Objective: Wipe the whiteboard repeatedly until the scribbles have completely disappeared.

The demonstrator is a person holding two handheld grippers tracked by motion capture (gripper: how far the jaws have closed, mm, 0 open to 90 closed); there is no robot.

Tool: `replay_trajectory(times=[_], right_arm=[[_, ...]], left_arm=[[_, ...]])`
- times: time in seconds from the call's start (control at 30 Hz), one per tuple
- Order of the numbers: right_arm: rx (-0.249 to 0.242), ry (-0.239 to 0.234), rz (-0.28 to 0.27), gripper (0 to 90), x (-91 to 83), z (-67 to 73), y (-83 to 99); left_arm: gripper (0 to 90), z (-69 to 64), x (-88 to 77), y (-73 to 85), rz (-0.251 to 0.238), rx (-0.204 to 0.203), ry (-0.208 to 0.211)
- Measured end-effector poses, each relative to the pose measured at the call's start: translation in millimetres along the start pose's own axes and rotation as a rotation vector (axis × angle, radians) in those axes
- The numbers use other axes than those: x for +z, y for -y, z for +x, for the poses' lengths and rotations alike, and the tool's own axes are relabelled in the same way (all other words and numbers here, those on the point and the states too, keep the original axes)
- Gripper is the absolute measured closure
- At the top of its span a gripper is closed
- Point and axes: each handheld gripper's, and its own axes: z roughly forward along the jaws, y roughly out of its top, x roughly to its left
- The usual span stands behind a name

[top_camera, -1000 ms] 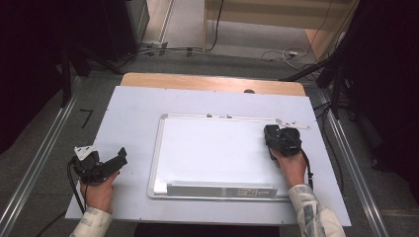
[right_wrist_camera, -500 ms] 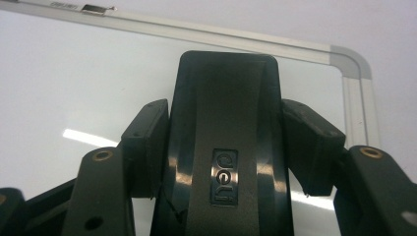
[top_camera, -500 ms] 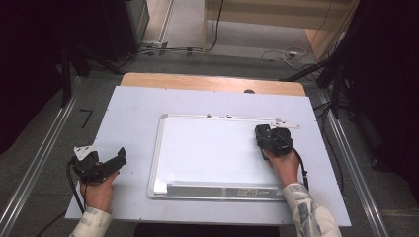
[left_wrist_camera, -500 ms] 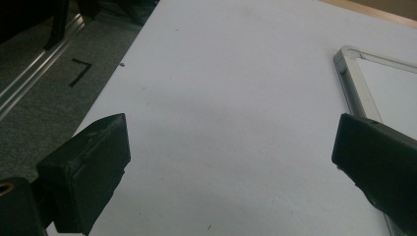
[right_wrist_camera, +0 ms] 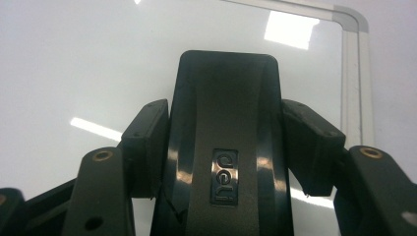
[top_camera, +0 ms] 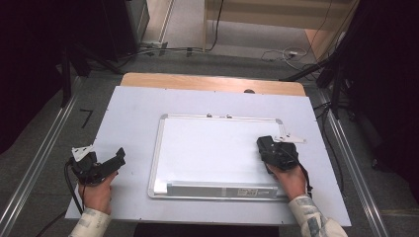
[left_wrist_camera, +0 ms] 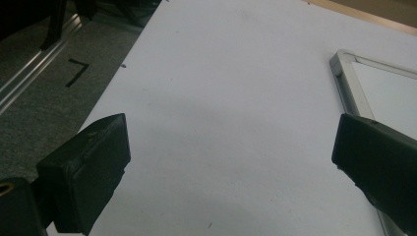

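The right gripper (top_camera: 264, 148), seen from the high view, sits over the right part of the whiteboard (top_camera: 212, 148), clenched on a black eraser (top_camera: 271, 150) pressed against the writing surface. The board lies flat in the middle of the pale table cover (top_camera: 128, 113), its silver frame well inside every table edge; a label strip runs along the tray on its near edge, the print too small to read. The left gripper (top_camera: 116, 159) rests near the left near corner of the cover, apart from the board, with bare cover between them. A black mark like a 7 shows on the floor (top_camera: 88, 117) left of the table.

In the left gripper view, the left gripper (left_wrist_camera: 231, 147) is released, jaws wide with nothing between them, bare cover ahead and the board's rounded frame corner (left_wrist_camera: 339, 61) at the right.

In the right gripper view, both pads of the right gripper (right_wrist_camera: 226, 142) clamp the eraser (right_wrist_camera: 226, 98), whose small plate reads "deli". Beyond it the board's white surface runs to the frame corner (right_wrist_camera: 354, 24).
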Motion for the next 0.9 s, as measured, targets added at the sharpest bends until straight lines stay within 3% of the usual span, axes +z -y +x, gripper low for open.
replay_trajectory(times=[0.2, 0.4, 0.9], right_arm=[[0.011, 0.011, 0.005, 37.5, -9.2, -8.3, 8.5], [0.048, 0.039, -0.001, 37.5, -6.4, -19.7, 6.1], [0.067, 0.042, -0.005, 37.5, -1.9, -20.7, 1.6]], left_arm=[[1.1, 0.1, 0.6, 0.0, 0.001, 0.001, -0.001], [1.1, -1.3, 1.2, 0.2, 0.004, 0.008, -0.002], [1.1, -2.6, 2.4, 0.1, 0.005, 0.008, -0.004]])
